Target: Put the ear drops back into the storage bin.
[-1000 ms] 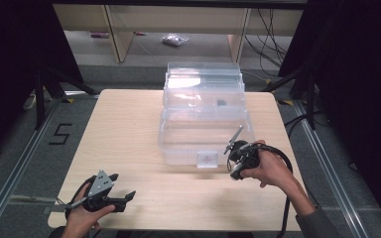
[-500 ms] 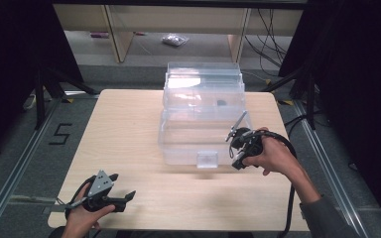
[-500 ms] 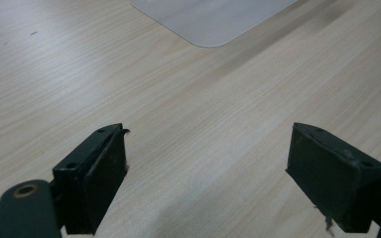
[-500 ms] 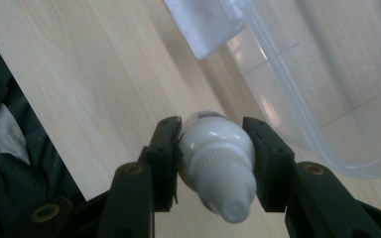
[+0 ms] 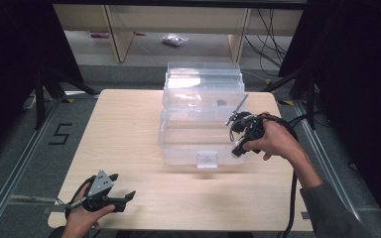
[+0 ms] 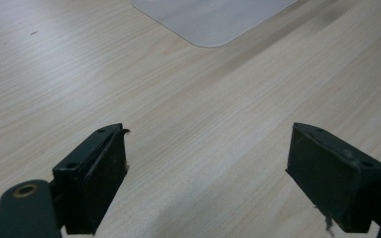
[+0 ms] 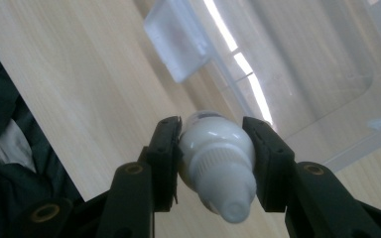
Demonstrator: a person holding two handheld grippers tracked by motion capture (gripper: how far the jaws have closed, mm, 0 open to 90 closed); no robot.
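A clear plastic storage box (image 5: pixel 202 116) with its lid open stands at the middle of the wooden table (image 5: pixel 129 134), a latch tab (image 5: pixel 207 159) on its near wall. My right gripper (image 5: pixel 240 144) hovers over the box's right near corner, shut on a small white bottle (image 7: pixel 217 157) with a ribbed cap that points toward the camera. In the right gripper view the box rim (image 7: pixel 258 99) and latch (image 7: pixel 177 45) lie beneath the bottle. My left gripper (image 5: pixel 121 187) rests low at the table's front left, open, its jaws wide apart over bare wood, with nothing between its fingers (image 6: pixel 92 173).
A corner of the clear box (image 6: pixel 213 20) shows ahead of the left gripper. The table's front edge runs close to both hands. A black cable (image 5: pixel 291 198) trails from the right gripper. Dark stands and a shelf lie beyond the table.
My right gripper has moved forward and up over the box's right near corner with the bottle. The left gripper has stayed in place.
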